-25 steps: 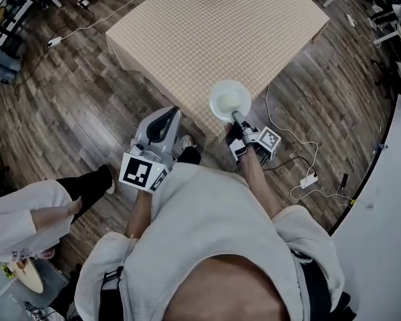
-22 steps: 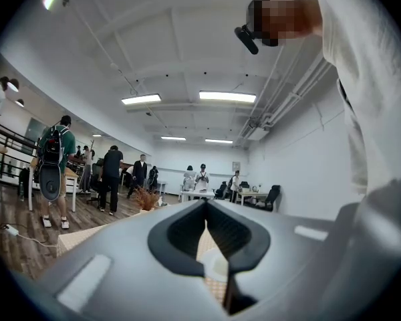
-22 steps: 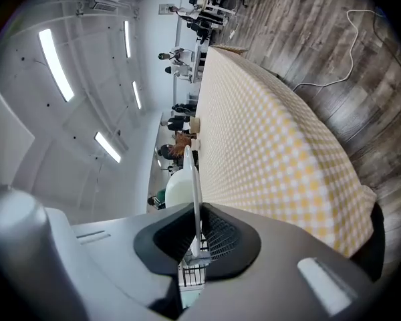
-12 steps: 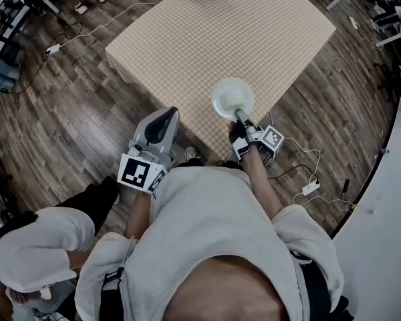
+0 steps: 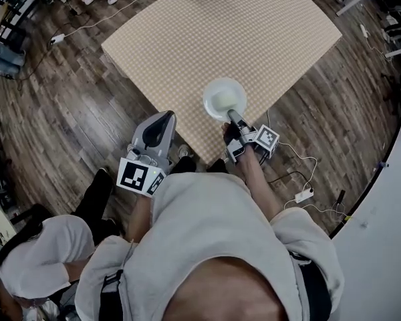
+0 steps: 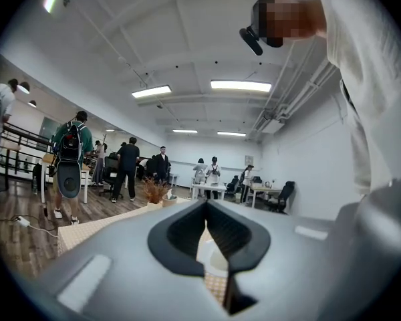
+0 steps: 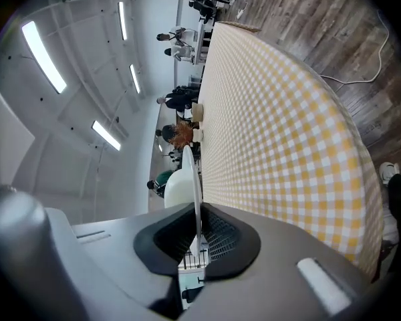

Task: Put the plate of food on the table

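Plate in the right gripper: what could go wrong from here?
1. The right gripper pinches the plate only at its near rim, so it might tip and spill the food.
2. The plate hangs close to the table edge; set down there, it might overhang.
3. A cable lies on the floor near the person, a possible trip.

The table (image 5: 207, 39) offers a broad open top; only a plant (image 6: 154, 191) stands at its far edge. The plate (image 5: 224, 99) hangs over the near corner. Cables (image 5: 303, 195) trail on the floor right of that corner; a person (image 5: 47, 263) is close on the left.
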`<state>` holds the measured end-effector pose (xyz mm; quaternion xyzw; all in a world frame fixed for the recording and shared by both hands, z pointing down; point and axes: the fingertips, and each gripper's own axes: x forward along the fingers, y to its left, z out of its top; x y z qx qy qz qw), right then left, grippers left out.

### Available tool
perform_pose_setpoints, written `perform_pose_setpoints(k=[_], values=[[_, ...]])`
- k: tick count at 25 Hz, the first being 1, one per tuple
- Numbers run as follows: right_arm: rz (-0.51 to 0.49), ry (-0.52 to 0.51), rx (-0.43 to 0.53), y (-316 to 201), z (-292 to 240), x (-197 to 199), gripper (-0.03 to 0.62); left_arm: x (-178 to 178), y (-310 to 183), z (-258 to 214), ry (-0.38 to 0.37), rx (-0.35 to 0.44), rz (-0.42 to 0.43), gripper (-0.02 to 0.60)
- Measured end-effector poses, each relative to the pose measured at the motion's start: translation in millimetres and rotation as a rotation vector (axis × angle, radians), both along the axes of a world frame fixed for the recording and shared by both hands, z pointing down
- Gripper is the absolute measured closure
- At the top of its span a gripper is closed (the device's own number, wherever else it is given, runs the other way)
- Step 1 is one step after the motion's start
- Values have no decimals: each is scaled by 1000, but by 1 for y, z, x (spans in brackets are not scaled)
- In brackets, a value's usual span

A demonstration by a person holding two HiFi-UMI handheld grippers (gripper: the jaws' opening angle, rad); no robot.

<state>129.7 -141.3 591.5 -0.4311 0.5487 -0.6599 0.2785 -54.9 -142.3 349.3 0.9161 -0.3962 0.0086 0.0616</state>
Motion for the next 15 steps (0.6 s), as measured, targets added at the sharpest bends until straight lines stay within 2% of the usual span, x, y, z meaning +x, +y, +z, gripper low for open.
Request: perform_pose_setpoints(k=[6, 15], values=[[-7, -27, -6, 0, 4, 7, 576, 12, 0, 2, -9, -6, -13, 574], [-1, -24, -43, 22, 24, 10, 575, 7, 6, 17, -3, -46, -29, 574]])
